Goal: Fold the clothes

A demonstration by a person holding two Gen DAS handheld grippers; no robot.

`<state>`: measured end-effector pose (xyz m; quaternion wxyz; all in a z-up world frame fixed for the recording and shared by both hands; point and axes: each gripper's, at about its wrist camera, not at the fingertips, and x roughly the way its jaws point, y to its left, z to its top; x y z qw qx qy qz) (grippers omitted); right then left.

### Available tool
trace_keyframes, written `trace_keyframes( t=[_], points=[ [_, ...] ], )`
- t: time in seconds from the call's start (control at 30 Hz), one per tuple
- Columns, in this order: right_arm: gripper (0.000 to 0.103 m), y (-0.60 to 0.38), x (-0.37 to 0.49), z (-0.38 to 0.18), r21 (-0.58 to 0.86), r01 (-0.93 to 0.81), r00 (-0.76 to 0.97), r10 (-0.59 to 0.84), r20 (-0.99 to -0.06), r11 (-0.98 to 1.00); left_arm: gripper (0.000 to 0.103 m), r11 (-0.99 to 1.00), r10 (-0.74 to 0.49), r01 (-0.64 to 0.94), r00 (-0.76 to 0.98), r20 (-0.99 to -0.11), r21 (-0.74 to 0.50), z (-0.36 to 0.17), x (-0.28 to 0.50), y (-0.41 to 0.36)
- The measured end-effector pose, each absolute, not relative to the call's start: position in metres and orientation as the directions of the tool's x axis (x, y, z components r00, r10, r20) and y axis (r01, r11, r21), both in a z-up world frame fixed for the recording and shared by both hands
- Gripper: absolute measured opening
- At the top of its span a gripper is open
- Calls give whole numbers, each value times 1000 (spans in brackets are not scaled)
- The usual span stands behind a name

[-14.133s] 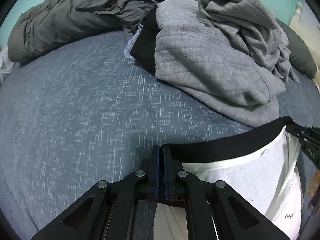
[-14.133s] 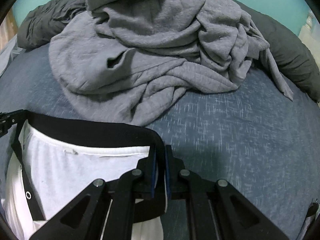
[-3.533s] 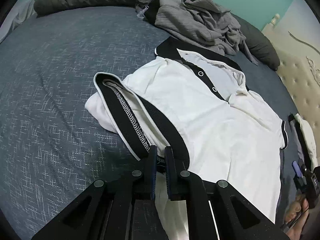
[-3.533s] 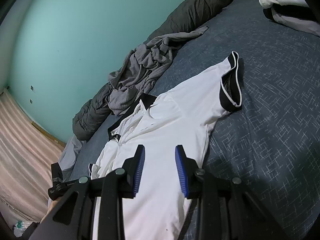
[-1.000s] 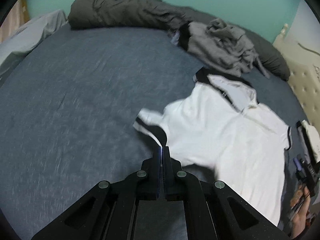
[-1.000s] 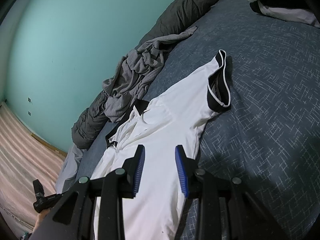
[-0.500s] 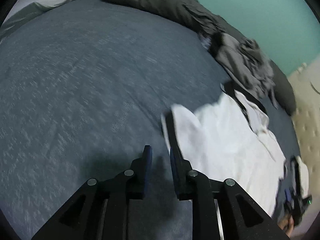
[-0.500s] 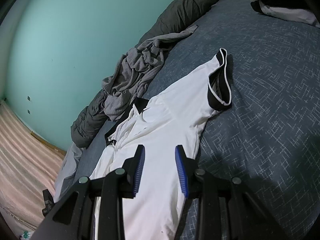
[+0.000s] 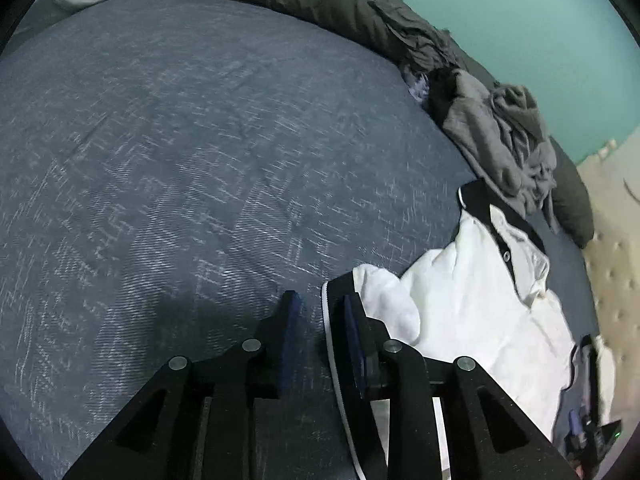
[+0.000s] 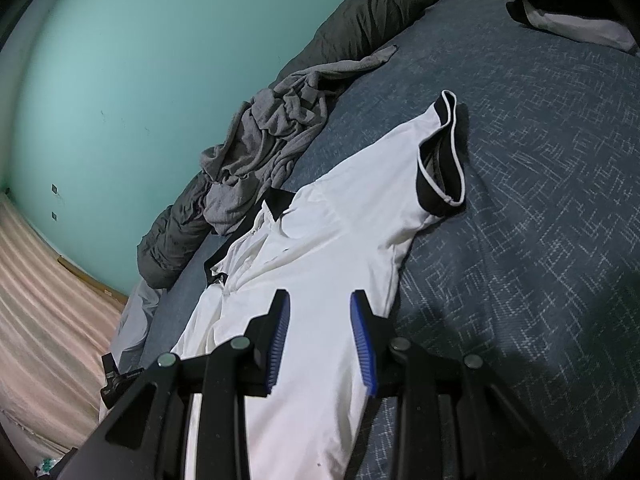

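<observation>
A white polo shirt (image 9: 472,304) with black collar and cuffs lies face up on the blue-grey bed (image 9: 180,160). In the left wrist view my left gripper (image 9: 320,312) hangs low over the shirt's left sleeve. Its jaws are opening, and the black cuff edge (image 9: 329,344) runs between them against the right finger, not pinched. In the right wrist view my right gripper (image 10: 320,320) stands open just above the shirt's body (image 10: 320,240), holding nothing. The other sleeve (image 10: 440,172) lies spread out to the right.
A heap of grey clothes (image 9: 504,140) (image 10: 272,132) sits beyond the collar, with a dark grey duvet (image 9: 320,0) along the teal wall. A folded white and black garment (image 10: 568,12) lies at the far right, near the beige headboard (image 9: 612,240).
My left gripper was shut on the sleeve cuff, carried it out to the left and down onto the bed, and its jaws have parted. The right gripper has stayed where it was.
</observation>
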<state>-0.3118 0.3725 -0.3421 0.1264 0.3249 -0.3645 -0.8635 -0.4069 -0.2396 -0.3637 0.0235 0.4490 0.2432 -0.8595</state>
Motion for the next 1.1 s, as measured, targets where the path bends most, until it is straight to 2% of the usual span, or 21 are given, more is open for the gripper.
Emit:
trace_keyframes(
  t=[0.23,0.63,0.7,0.8,0.97,1.1],
  points=[
    [31,369,-312,-344,706,-16,-750,-458,-477,-708,25,-888,228,183,-622,-749,-422,-352,-426,-222],
    [31,370,-313,-345,710,-22,-749,-458,-478,-704,25,-927,209,139,-579,-788,-348,-358,-437,-197],
    [31,370,-314,-346,712,-24,-749,-459,-478,-702,20,-930,209,134,-573,-792,-343,-357,-438,-197],
    [31,370,-314,-346,712,-23,-748,-461,-479,-702,9,-944,181,127,-577,-796,-306,-352,-437,-194],
    [31,369,-314,-345,712,-22,-748,-461,-477,-702,6,-953,101,157,-637,-764,-258,-320,-415,-202],
    [31,371,-314,-344,718,-23,-752,-461,-471,-696,6,-939,-9,264,-658,-753,-219,-293,-387,-224]
  ],
)
